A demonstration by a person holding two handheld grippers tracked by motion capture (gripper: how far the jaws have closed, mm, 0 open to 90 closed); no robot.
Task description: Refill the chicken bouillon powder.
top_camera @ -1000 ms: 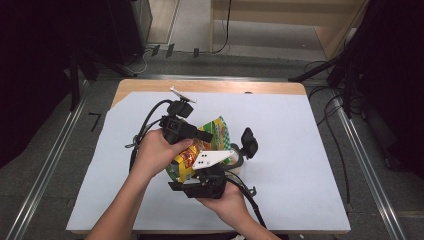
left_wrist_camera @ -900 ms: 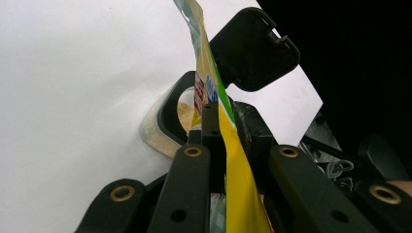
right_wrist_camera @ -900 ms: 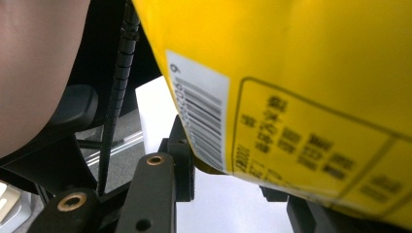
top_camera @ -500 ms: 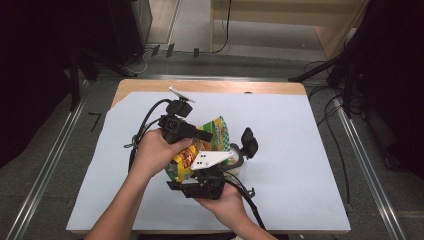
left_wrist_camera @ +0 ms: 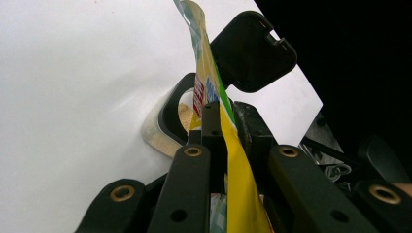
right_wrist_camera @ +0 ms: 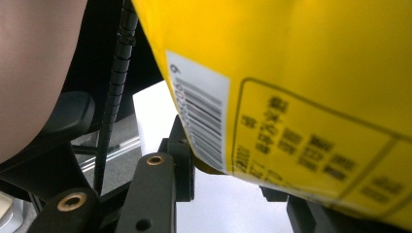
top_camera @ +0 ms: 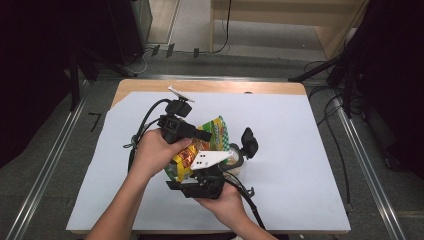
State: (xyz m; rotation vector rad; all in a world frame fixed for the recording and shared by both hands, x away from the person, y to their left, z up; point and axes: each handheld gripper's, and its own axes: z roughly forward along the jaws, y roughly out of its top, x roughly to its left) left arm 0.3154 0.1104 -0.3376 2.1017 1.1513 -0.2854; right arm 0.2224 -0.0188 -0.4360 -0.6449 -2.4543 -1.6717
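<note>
Nearest to you, your right gripper (top_camera: 202,186) sat low at the near edge of the white-covered bench (top_camera: 300,150), and its jaws were closed partway on the lower end of the glossy yellow snack bag (right_wrist_camera: 301,68), whose barcode label (right_wrist_camera: 201,114) faced that gripper's camera. Just beyond it, your left gripper (top_camera: 200,135) had its jaws pressed nearly together on the thin upper edge of the same bag (left_wrist_camera: 214,87), so you held the bag (top_camera: 200,150) between both tools above the middle of the bench. Behind the bag, a round clear container with a black rim (left_wrist_camera: 172,114) stood on the bench, its hinged black lid (left_wrist_camera: 252,51) flipped up and open.
</note>
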